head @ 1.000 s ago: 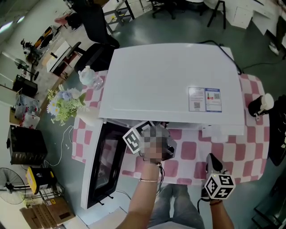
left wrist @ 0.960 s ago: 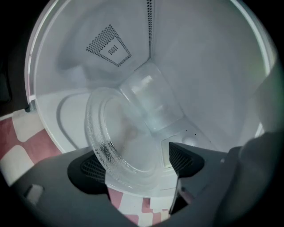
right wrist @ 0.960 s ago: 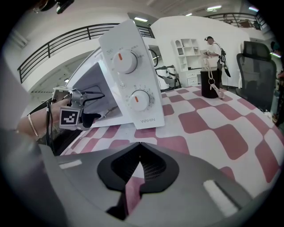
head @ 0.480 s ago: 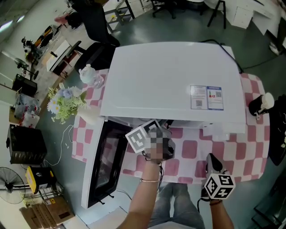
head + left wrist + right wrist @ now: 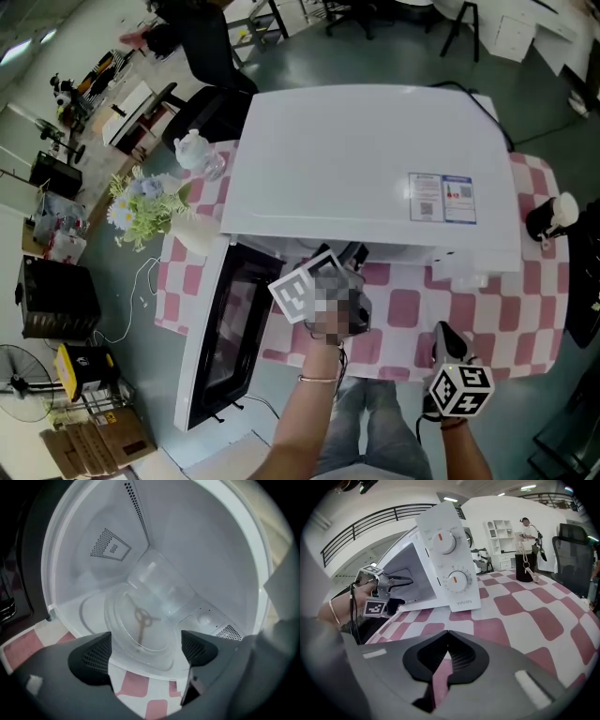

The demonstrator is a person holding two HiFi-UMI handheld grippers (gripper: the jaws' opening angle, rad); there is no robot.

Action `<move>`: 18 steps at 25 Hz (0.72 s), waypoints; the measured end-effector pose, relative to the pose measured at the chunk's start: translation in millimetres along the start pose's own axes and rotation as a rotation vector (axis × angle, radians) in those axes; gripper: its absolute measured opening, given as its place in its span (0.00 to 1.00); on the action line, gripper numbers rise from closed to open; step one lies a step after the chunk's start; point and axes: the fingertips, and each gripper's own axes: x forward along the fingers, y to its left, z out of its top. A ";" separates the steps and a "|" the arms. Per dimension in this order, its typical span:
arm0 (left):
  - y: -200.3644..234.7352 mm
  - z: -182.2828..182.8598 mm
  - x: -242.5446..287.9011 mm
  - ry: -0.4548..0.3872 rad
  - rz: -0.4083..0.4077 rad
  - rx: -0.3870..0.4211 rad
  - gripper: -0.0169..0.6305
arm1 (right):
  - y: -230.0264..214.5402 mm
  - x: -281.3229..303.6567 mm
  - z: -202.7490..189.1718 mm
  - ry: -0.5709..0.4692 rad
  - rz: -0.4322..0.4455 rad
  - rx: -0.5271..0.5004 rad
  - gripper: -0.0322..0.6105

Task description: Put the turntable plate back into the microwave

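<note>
Left gripper view looks straight into the open microwave (image 5: pixel 211 550). The glass turntable plate (image 5: pixel 140 637) lies on the cavity floor, toward its front edge, and the three-armed drive hub (image 5: pixel 142 618) shows through the glass. My left tool (image 5: pixel 145 651) has just been opening its jaws, which stand wide apart. The plate's near rim sits in the gap between them, but neither pad presses on it, so I hold nothing there. I read this as the release step: the plate is delivered and the grip let go.

I cannot tell whether the plate is properly seated on the hub. A grey arc (image 5: pixel 82 616) shows on the floor just left of the plate, which makes me suspect it sits a little forward and off centre.

My right tool (image 5: pixel 448 639) is closed tight on nothing. It hangs over the front edge of the checkered surface (image 5: pixel 487 319), toward its right corner, apart from the microwave. The door (image 5: pixel 220 347) hangs open on the left.

Next, I judge, the left tool should back straight out of the cavity without catching the rim. If the plate rocks or sits askew, a gentle nudge toward the back wall should drop it onto the hub. Glass slides easily, so I would push softly.
</note>
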 end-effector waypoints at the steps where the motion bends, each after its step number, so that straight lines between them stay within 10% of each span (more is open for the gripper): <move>1: -0.2 0.1 -0.9 -0.003 -0.004 -0.001 0.74 | 1.9 -0.5 -0.4 -0.001 0.003 -0.002 0.07; 18: -0.6 -19.2 -53.2 -0.010 0.006 0.164 0.66 | 22.9 -19.8 -5.8 -0.016 0.011 -0.035 0.07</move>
